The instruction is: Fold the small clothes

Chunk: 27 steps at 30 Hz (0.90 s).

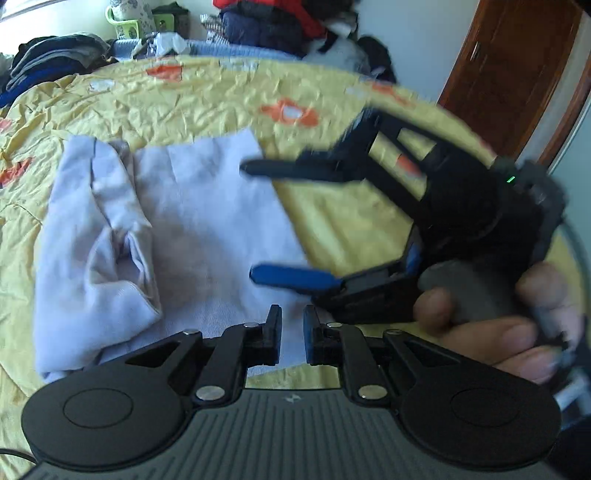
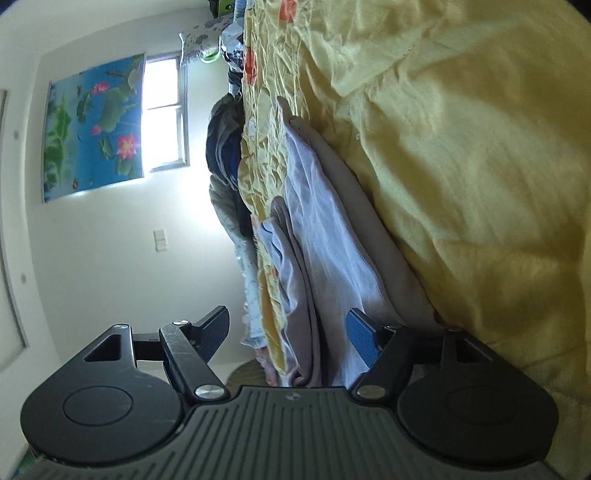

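A pale lilac garment (image 1: 207, 221) lies flat on the yellow bedcover (image 1: 184, 99), its left part folded over in a rumpled flap. My left gripper (image 1: 291, 314) hangs over the garment's near edge, its jaws almost together with a thin gap; no pinched cloth shows. My right gripper (image 1: 248, 221), held by a hand (image 1: 480, 332), reaches in from the right, rolled on its side and open, with the black finger (image 1: 280, 170) above and the blue one (image 1: 291, 277) below. In the right wrist view the garment (image 2: 314, 221) edge lies between the jaws of the right gripper (image 2: 288, 317), untouched.
Piles of dark clothes (image 1: 48, 62) and a red and navy heap (image 1: 266, 22) sit along the bed's far side, beside a green basket (image 1: 125, 22). A brown door (image 1: 517, 74) stands at the right. A window (image 2: 162, 114) and a lotus poster (image 2: 92, 129) are on the wall.
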Each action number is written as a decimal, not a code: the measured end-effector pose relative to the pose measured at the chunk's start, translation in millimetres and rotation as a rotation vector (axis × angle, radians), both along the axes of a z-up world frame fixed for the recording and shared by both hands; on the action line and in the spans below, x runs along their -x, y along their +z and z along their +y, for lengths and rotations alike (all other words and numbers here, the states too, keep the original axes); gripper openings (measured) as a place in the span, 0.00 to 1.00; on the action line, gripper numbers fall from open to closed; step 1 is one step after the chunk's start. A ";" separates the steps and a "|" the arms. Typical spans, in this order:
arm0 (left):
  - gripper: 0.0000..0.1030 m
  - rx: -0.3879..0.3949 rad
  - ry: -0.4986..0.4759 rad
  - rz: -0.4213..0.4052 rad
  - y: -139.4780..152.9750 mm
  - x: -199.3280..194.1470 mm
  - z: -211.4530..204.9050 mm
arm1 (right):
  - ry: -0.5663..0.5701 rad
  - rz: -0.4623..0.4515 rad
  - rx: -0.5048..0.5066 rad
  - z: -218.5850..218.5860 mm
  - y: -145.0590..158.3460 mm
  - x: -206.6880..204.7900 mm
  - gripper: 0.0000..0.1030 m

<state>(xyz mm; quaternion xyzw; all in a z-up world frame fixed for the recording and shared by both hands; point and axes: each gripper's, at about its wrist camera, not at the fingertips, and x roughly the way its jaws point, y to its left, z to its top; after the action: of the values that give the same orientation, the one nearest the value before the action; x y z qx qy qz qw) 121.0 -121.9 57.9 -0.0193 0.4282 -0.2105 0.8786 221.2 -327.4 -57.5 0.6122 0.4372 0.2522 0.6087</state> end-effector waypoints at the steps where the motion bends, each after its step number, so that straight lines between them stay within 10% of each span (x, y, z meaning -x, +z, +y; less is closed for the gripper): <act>1: 0.12 0.008 -0.001 -0.017 6.4 4.2 6.0 | 0.015 -0.005 0.020 2.5 4.5 -2.3 0.75; 8: 0.13 0.035 0.145 0.022 33.5 20.5 66.0 | 0.197 -0.128 0.202 41.3 53.1 -33.1 0.81; 14: 0.41 -0.130 0.435 0.045 28.0 5.2 110.6 | 0.373 -0.090 0.308 92.7 52.2 -64.4 0.79; 27: 0.42 -0.105 0.528 0.133 4.0 -4.8 154.3 | 0.432 -0.011 0.215 110.4 36.5 -65.9 0.61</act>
<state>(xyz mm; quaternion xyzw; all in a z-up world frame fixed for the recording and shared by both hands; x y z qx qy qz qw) 125.9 32.4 62.0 -0.0985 0.4754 0.0498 0.8728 287.1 -217.0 -21.0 0.4347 0.5789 0.3319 0.6048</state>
